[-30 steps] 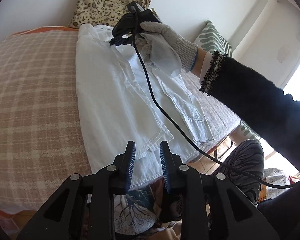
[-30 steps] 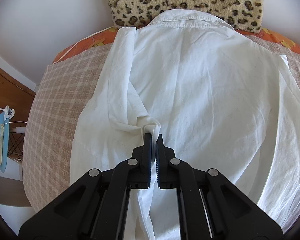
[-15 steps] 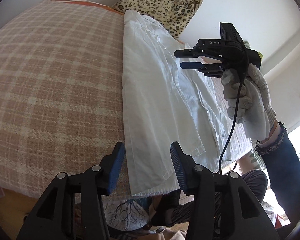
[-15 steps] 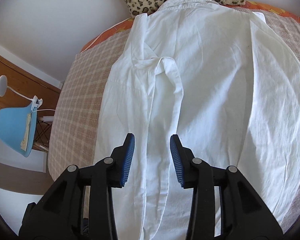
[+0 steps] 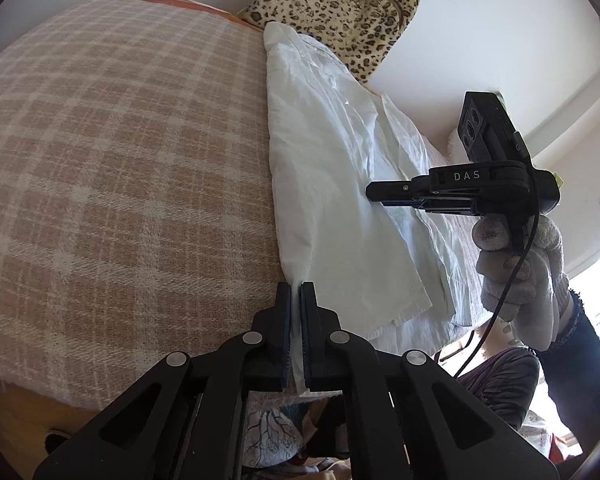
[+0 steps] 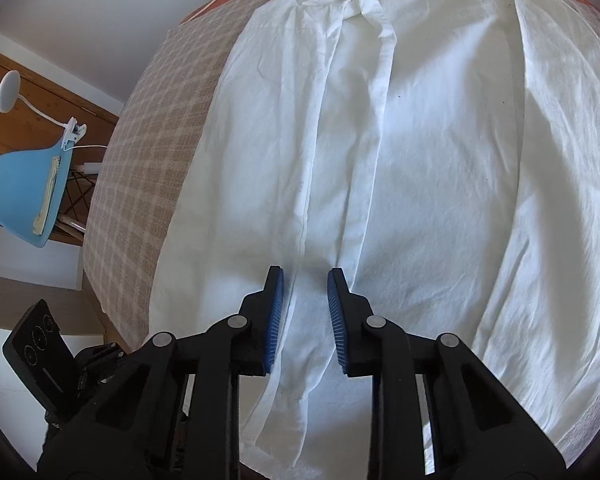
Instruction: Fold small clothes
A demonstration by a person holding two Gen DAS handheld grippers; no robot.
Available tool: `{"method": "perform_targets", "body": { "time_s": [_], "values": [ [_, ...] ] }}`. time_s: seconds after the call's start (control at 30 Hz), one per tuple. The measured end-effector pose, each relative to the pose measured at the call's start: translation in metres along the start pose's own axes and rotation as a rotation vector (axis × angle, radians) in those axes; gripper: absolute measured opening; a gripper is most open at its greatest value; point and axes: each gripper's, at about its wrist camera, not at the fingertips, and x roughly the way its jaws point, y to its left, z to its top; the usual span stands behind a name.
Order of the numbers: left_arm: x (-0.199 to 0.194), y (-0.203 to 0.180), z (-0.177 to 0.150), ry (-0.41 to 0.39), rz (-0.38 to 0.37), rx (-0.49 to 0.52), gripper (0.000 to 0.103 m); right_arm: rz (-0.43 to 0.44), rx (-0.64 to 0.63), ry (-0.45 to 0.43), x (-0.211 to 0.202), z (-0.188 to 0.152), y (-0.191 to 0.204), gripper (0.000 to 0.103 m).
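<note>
A white shirt [image 5: 332, 184] lies back up on the checked bed cover [image 5: 120, 168], collar toward the far pillow. Its left side and sleeve are folded in over the back [image 6: 360, 128]. My left gripper [image 5: 295, 289] is shut on the shirt's left folded edge near the hem. My right gripper [image 6: 305, 276] is open, just above the folded sleeve in the lower middle of the shirt [image 6: 440, 160]. It also shows in the left wrist view [image 5: 374, 196], held by a gloved hand over the shirt.
A leopard-print pillow [image 5: 340, 8] leans on the wall at the bed's head. A blue chair [image 6: 24, 196] with a clip lamp [image 6: 8, 86] stands left of the bed. The bed's near edge runs just below the hem.
My left gripper moved to the shirt's left edge and shut on it. My right gripper drew back toward the hem along the sleeve, still open.
</note>
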Motion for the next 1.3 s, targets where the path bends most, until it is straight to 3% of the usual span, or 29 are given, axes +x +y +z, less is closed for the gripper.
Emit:
{"method": "perform_targets", "body": {
  "time_s": [0.13, 0.27, 0.37, 0.43, 0.47, 0.5, 0.53, 0.6, 0.63, 0.7, 0.77, 0.8, 0.87, 0.93, 1.03, 1.2, 1.3],
  "values": [
    [-0.01, 0.007, -0.001, -0.022, 0.015, -0.01, 0.002, -0.025, -0.035, -0.019, -0.003, -0.005, 0.014, 0.008],
    [-0.021, 0.005, 0.002, -0.076, 0.032, -0.003, 0.002, -0.178, -0.114, -0.055, -0.008, -0.013, 0.024, 0.008],
    [-0.023, -0.008, 0.007, -0.091, 0.007, 0.015, 0.006, -0.127, -0.124, -0.055, -0.017, -0.019, 0.026, 0.009],
    [-0.017, -0.021, 0.008, -0.066, 0.031, 0.058, 0.025, -0.127, -0.128, -0.062, -0.022, -0.024, 0.029, 0.015],
    [-0.011, -0.026, 0.007, -0.04, 0.032, 0.067, 0.043, -0.138, -0.13, -0.068, -0.024, -0.027, 0.031, 0.031],
    [-0.005, -0.028, 0.005, -0.022, 0.043, 0.071, 0.049, -0.146, -0.128, -0.078, -0.026, -0.031, 0.031, 0.041],
    [0.0, -0.03, 0.003, -0.012, 0.057, 0.082, 0.049, -0.148, -0.126, -0.085, -0.028, -0.034, 0.03, 0.053],
    [0.013, -0.033, -0.001, 0.022, 0.073, 0.11, 0.044, -0.141, -0.117, -0.066, -0.025, -0.042, 0.03, 0.054],
    [0.019, -0.031, -0.002, 0.038, 0.076, 0.11, 0.038, -0.129, -0.112, -0.05, -0.022, -0.045, 0.03, 0.054],
    [0.026, -0.022, -0.003, 0.055, 0.044, 0.072, 0.014, -0.121, -0.097, -0.019, -0.017, -0.053, 0.027, 0.054],
    [0.025, -0.011, -0.003, 0.049, 0.0, 0.019, 0.007, -0.109, -0.081, 0.005, -0.011, -0.059, 0.024, 0.052],
    [0.024, -0.007, -0.002, 0.047, -0.017, 0.002, 0.005, -0.09, -0.074, 0.014, -0.008, -0.062, 0.023, 0.048],
    [0.017, -0.005, -0.003, 0.031, -0.041, -0.014, 0.004, -0.098, -0.067, -0.002, -0.007, -0.064, 0.023, 0.024],
    [0.006, -0.005, -0.003, 0.004, -0.051, -0.019, 0.003, -0.024, -0.015, -0.01, -0.009, -0.062, 0.02, 0.011],
    [-0.008, 0.004, -0.003, -0.03, -0.049, -0.04, 0.003, 0.113, 0.05, -0.034, -0.02, -0.061, 0.016, 0.008],
    [0.003, 0.013, -0.01, 0.012, 0.028, -0.045, 0.003, 0.04, 0.024, -0.018, -0.016, -0.067, 0.014, 0.008],
    [-0.002, 0.008, -0.011, -0.005, 0.073, -0.006, 0.003, -0.007, 0.006, 0.0, -0.009, -0.07, 0.013, 0.009]
  ]
}}
